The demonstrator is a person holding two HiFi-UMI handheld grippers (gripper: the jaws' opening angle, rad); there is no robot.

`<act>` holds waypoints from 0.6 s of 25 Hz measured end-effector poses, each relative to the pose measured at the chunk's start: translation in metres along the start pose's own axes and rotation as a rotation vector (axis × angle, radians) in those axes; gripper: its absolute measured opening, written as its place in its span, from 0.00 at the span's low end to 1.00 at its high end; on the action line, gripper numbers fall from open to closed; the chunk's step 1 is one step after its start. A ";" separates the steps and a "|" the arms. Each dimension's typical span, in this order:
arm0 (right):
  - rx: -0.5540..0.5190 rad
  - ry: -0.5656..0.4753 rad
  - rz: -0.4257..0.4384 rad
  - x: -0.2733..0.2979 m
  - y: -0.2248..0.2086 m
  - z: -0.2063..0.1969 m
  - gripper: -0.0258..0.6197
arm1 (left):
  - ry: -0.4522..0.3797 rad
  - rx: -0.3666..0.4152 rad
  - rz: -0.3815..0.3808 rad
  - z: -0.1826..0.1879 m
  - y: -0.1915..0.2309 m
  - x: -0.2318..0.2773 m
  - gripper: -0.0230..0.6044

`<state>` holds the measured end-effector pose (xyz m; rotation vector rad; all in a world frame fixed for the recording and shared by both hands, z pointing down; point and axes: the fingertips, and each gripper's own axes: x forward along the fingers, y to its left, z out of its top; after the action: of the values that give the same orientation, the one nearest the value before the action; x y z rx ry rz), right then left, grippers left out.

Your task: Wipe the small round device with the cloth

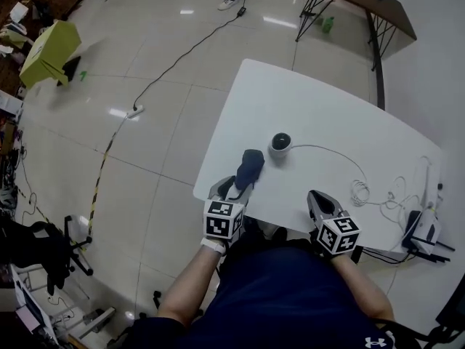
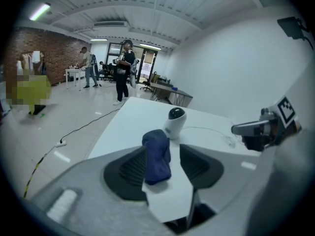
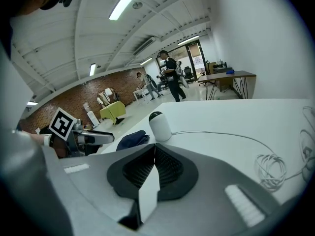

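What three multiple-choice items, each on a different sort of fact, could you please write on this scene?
1. What colour is the device's dome? A. red B. white C. black
2. How is the right gripper? A. shut, empty B. wide open C. half open
3. Where is the cloth? A. on the device B. between the left gripper's jaws C. in the right gripper
Answers: 1 C, a black dome tops the white body; 2 A, its pads meet on nothing; 3 B, it sits between the open jaws.
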<state>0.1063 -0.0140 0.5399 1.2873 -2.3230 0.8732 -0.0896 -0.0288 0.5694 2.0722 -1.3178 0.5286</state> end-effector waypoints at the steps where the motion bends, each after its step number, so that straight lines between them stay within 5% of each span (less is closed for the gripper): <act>1: 0.002 0.002 -0.009 0.001 0.001 0.001 0.06 | 0.016 0.022 -0.007 0.000 0.005 0.008 0.37; 9: -0.017 0.034 -0.025 0.010 0.009 -0.002 0.06 | 0.199 0.275 -0.088 -0.015 0.013 0.071 0.43; 15: -0.027 0.039 0.016 0.025 0.014 0.005 0.06 | 0.251 0.295 -0.075 -0.029 0.017 0.090 0.36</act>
<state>0.0810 -0.0273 0.5457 1.2310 -2.3100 0.8614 -0.0672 -0.0736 0.6509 2.1908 -1.0634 0.9640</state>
